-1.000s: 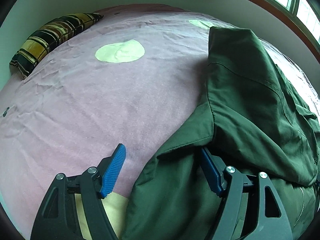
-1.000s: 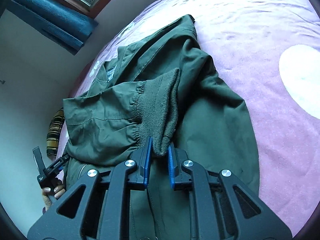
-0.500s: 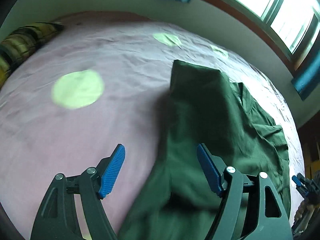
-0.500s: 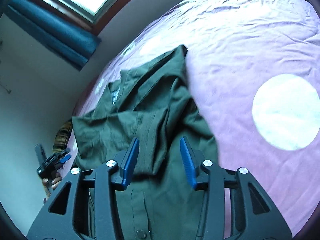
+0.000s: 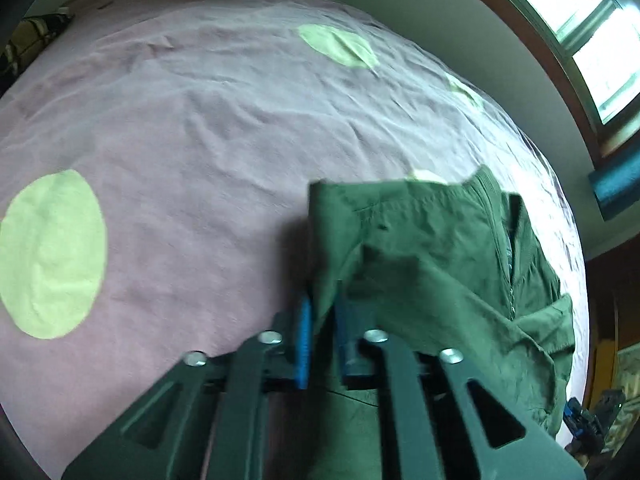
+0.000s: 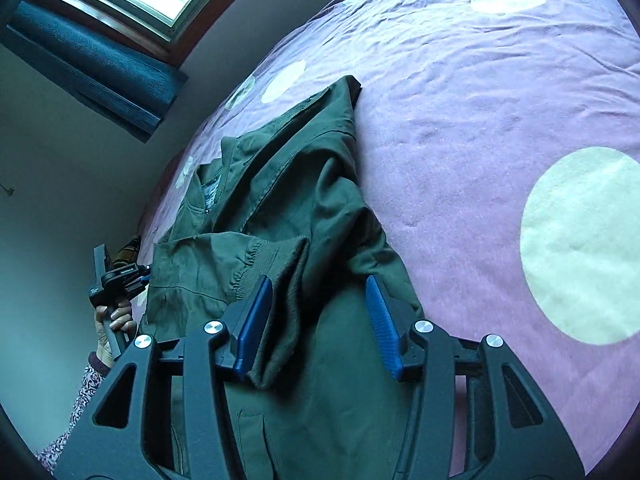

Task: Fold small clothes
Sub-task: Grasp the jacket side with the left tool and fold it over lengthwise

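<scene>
Now the green jacket [image 6: 288, 200] lies spread on the pink bed sheet [image 6: 480, 100] — one folded edge pinched in the left tongs [image 5: 320, 332], which have just clenched on the cloth. Over its ribbed cuff [image 6: 280, 312] the right tongs [image 6: 316, 320] have just been opening and stand released — the cuff lies slack between the blue pads [image 6: 380, 324].

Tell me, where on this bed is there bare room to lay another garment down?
The pink sheet lies bare on the far side of the green jacket, around the pale round spot. From the left camera, more lies bare between the jacket's edge and the striped pillow. It is crowded where both tools work.
</scene>
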`<state>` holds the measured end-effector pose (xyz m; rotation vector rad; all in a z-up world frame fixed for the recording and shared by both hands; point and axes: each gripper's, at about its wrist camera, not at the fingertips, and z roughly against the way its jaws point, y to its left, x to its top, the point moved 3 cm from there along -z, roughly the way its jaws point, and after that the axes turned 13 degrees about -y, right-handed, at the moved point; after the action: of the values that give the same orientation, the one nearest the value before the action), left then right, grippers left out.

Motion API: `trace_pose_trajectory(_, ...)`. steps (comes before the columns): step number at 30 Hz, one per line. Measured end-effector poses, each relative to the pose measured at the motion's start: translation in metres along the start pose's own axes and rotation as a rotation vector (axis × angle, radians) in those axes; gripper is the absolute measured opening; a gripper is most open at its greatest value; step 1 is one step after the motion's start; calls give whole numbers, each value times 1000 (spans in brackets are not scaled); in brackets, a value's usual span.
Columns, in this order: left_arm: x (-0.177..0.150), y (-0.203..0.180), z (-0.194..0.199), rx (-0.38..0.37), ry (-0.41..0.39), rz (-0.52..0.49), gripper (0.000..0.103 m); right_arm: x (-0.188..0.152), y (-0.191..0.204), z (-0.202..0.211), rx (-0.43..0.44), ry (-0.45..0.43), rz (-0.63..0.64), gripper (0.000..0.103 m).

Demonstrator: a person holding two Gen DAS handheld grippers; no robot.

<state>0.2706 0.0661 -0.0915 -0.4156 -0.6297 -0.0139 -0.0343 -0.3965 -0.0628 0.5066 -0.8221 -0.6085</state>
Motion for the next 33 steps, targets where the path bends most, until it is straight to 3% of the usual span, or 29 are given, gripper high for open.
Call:
trace_pose_trajectory(2, 8, 11, 4, 29, -39, 8, 4, 0, -1, -1, 3, 0, 1, 48)
trace_pose_trajectory(5, 18, 42, 1, 188, -82, 17, 0, -2, -4, -3, 4, 4, 1, 48)
trace_pose_trajectory(8, 20, 60, 5, 89, -72, 103, 0, 0, -5, -1, 14, 1, -15, 48)
trace_pose_trajectory(11, 16, 59, 36, -62, -104, 111, 1, 1, -5, 2, 12, -5, -10, 48)
trace_pose_trajectory(12, 10, 56, 44, -102, -92, 102, 5, 2, -5, 3, 12, -6, -9, 49)
trace_pose_trajectory(14, -3, 50, 56, -148, -64, 77, 31, 2, -4, 6, 15, -9, -9, 49)
trace_pose_trajectory(15, -18, 48, 66, -158, -49, 59, 49, 1, -4, 6, 15, -11, -9, 51)
trace_pose_trajectory(16, -26, 46, 70, -166, -40, 48, 53, 1, -4, 8, 17, -11, -9, 53)
trace_pose_trajectory(18, -47, 41, 79, -176, -14, 12, 53, -1, -2, 10, 19, -11, -6, 54)
trace_pose_trajectory(20, -64, 38, 82, -121, -3, -33, 52, -4, 0, 12, 20, -9, -1, 54)
trace_pose_trajectory(24, -80, 34, 73, 93, -17, -190, 2, -5, 1, 20, 15, -23, 2, 54)
trace_pose_trajectory(30, -77, 48, 87, -6, -23, -58, 5, -8, -11, 45, -2, -20, -13, 55)
trace_pose_trajectory(32, -87, 44, 102, -52, -25, -74, 18, -12, -15, 58, -6, -10, 0, 56)
trace_pose_trajectory(33, -93, 43, 110, -65, -28, -80, 33, -15, -16, 62, -2, 0, 3, 57)
